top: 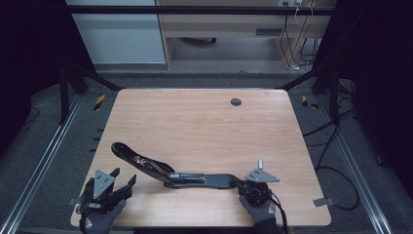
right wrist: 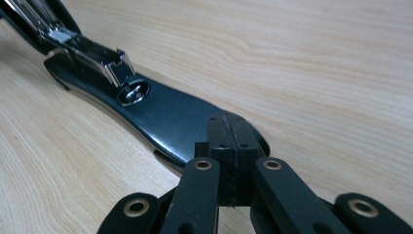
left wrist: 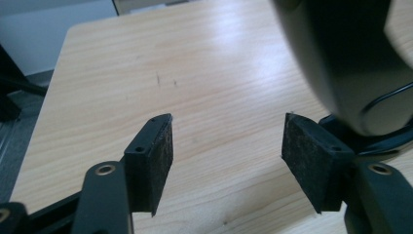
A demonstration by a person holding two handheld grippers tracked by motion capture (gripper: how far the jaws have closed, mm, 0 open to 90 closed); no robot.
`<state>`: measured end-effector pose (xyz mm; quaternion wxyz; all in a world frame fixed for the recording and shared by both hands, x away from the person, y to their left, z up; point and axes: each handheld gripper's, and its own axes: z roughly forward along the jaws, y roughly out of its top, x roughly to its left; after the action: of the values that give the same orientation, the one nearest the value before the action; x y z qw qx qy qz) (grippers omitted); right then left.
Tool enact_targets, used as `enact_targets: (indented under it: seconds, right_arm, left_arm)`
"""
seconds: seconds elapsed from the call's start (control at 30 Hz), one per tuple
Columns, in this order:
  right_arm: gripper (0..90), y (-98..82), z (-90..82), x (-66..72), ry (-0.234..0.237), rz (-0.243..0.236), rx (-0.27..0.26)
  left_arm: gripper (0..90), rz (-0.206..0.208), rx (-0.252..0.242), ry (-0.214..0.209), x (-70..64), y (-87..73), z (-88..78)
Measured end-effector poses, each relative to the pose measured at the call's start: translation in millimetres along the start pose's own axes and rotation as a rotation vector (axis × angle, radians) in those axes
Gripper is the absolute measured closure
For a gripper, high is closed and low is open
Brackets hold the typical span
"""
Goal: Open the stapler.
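A black stapler (top: 195,179) lies opened flat across the front of the wooden table (top: 204,122), its handle arm (top: 127,154) reaching up to the left. In the right gripper view, the base (right wrist: 165,114) and metal staple channel (right wrist: 92,48) run away to the upper left. My right gripper (right wrist: 229,122) is shut, pads together with nothing between them, and its tips rest at the near end of the base; it sits at the stapler's right end (top: 242,184). My left gripper (top: 123,176) stands open near the front left corner, below the handle arm. Between its pads (left wrist: 156,156) is bare wood, and the rounded black handle (left wrist: 350,63) looms at the upper right.
A round cable hole (top: 235,102) sits near the table's far edge. Black frame legs and cables lie on the floor at both sides, and a wooden cabinet stands behind. Gloved hands hold both grippers at the front edge.
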<state>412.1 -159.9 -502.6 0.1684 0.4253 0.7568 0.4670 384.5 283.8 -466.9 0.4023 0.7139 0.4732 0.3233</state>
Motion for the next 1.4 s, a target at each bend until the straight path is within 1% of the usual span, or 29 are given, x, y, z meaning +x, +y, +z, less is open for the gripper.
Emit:
enact_targets:
  seconds: [0.1, 0.17, 0.23, 0.27, 0.3, 0.33, 0.37, 0.4, 0.5, 0.7, 0.77, 0.8, 0.83, 0.87, 0.9, 0.93, 1.0, 1.03, 1.07, 1.1, 1.17, 1.2, 1.23, 1.3, 1.4]
  right_arm:
    - [90.0, 4.2, -6.7, -3.7, -0.002, 0.007, -0.017]
    - [85.5, 8.3, -12.7, -8.7, -0.009, 0.014, -0.029]
    - [84.2, 12.2, -18.6, -14.8, -0.007, 0.020, -0.031]
    - [83.1, 14.7, -22.2, -18.1, -0.021, 0.019, -0.024]
    - [81.6, 17.0, -25.8, -22.3, -0.034, 0.018, -0.020]
    - [79.8, 20.3, -30.5, -29.0, -0.045, 0.025, -0.015]
    - [78.8, 21.4, -32.0, -31.1, -0.052, 0.029, -0.010]
    - [77.7, 24.1, -35.4, -36.7, -0.075, 0.034, 0.004]
    - [75.3, 29.8, -42.5, -48.8, -0.116, 0.045, 0.022]
    - [72.1, 41.3, -48.5, -66.5, -0.180, 0.044, 0.056]
    - [70.9, 43.8, -48.1, -69.0, -0.191, 0.053, 0.065]
    - [71.0, 44.9, -47.6, -70.2, -0.196, 0.053, 0.075]
    - [71.4, 45.4, -47.4, -69.3, -0.190, 0.059, 0.072]
    - [72.5, 46.5, -46.6, -65.9, -0.184, 0.053, 0.065]
    - [72.9, 47.5, -45.5, -61.9, -0.177, 0.047, 0.065]
    - [73.2, 48.8, -44.2, -55.6, -0.163, 0.031, 0.061]
    - [75.0, 50.0, -40.5, -45.5, -0.145, 0.011, 0.057]
    - [75.9, 49.8, -39.3, -44.0, -0.142, 0.009, 0.054]
    - [76.4, 48.8, -37.3, -42.7, -0.148, 0.010, 0.048]
    - [76.8, 47.9, -36.1, -43.3, -0.154, 0.009, 0.046]
    - [76.7, 45.3, -32.6, -46.3, -0.163, 0.027, 0.047]
    - [76.3, 44.8, -31.6, -47.9, -0.167, 0.026, 0.050]
    - [76.1, 44.5, -30.5, -49.4, -0.175, 0.034, 0.057]
    - [75.7, 45.7, -29.0, -54.2, -0.192, 0.040, 0.063]
    - [74.2, 49.8, -28.6, -62.6, -0.214, 0.055, 0.069]
  left_arm:
    - [38.3, -0.004, 0.026, 0.032, 0.8, -6.3, 7.8]
    - [39.2, -0.004, 0.038, 0.035, 1.5, -8.7, 11.1]
    - [40.1, 0.004, 0.044, 0.052, 1.9, -9.7, 13.8]
    - [40.5, 0.000, 0.044, 0.048, 2.3, -10.0, 14.5]
    - [40.6, 0.001, 0.045, 0.053, 2.9, -10.5, 15.2]
    - [41.4, -0.001, 0.045, 0.053, 3.0, -10.7, 15.5]
    - [41.7, -0.001, 0.051, 0.052, 3.7, -11.0, 16.2]
    - [41.7, 0.000, 0.050, 0.055, 3.9, -11.4, 16.7]
    - [42.6, 0.000, 0.049, 0.064, 5.4, -12.3, 17.9]
    - [43.8, -0.007, 0.046, 0.068, 6.2, -13.2, 17.6]
    - [43.9, -0.009, 0.043, 0.059, 6.7, -11.6, 18.7]
    - [43.0, -0.014, 0.034, 0.036, 7.4, -9.1, 20.1]
    - [41.5, -0.024, 0.002, -0.028, 7.6, -3.0, 21.0]
    - [42.4, -0.011, -0.019, -0.030, 5.5, 0.1, 19.6]
    - [44.3, 0.030, -0.037, -0.018, 1.4, 3.1, 19.0]
    - [45.1, 0.047, -0.029, -0.023, -1.0, 4.7, 20.6]
    - [44.6, 0.040, 0.001, -0.012, -2.3, 2.2, 25.0]
    - [44.7, 0.028, 0.018, -0.002, -0.3, -0.3, 26.2]
    - [45.2, 0.014, 0.021, 0.013, 1.6, -1.6, 26.2]
    - [45.6, -0.007, 0.024, 0.024, 7.1, -2.7, 25.1]
    - [46.0, -0.040, 0.025, 0.042, 14.2, -4.1, 23.9]
    - [46.1, -0.058, 0.027, 0.042, 17.0, -5.2, 23.8]
    - [46.2, -0.069, 0.031, 0.039, 18.6, -6.4, 24.7]
    - [45.8, -0.066, 0.049, 0.037, 19.2, -8.4, 27.5]
    - [45.2, -0.057, 0.059, 0.030, 16.9, -9.2, 30.3]
